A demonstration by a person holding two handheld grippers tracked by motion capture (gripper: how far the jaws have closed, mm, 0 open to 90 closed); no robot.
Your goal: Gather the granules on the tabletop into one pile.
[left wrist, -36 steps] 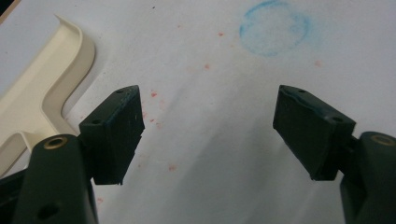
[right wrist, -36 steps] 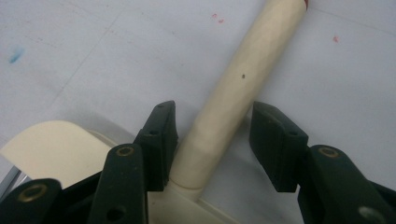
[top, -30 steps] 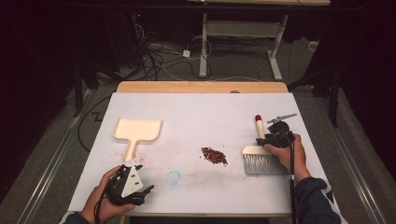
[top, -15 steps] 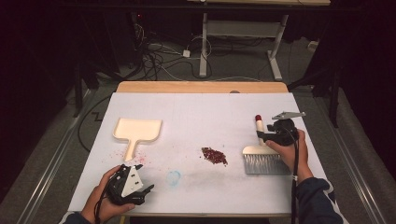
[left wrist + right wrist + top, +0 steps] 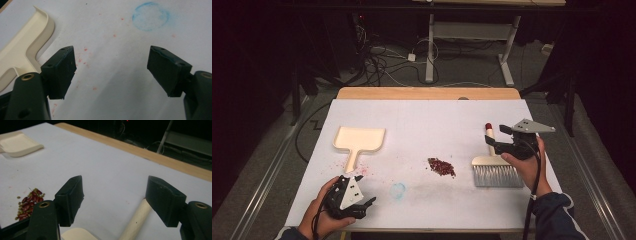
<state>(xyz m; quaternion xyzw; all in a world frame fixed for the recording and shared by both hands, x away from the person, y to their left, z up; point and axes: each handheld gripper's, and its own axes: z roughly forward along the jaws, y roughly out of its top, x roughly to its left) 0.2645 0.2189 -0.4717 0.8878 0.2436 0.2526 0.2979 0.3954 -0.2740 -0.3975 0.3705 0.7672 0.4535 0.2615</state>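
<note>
A cream dustpan (image 5: 360,140) lies on the white table cover (image 5: 427,125) at the left. A small pile of red beans (image 5: 441,167) sits in the middle. At the right lies a hand brush (image 5: 495,171) with grey bristles and a pale, red-tipped handle (image 5: 136,220). My right gripper (image 5: 493,136) hovers open just above that handle, holding nothing. My left gripper (image 5: 362,203) rests open near the front left edge, below the dustpan's handle (image 5: 15,65). The beans (image 5: 27,203) lie to the left of the right jaws.
A faint blue ring (image 5: 398,190) is drawn on the cover near the front, with red specks around it. The wooden table edge (image 5: 427,93) runs along the far side. Cables and metal desk legs (image 5: 430,45) lie on the floor beyond.
The right gripper has lifted and moved slightly away from the brush head toward the handle. The left gripper has stayed in place.
</note>
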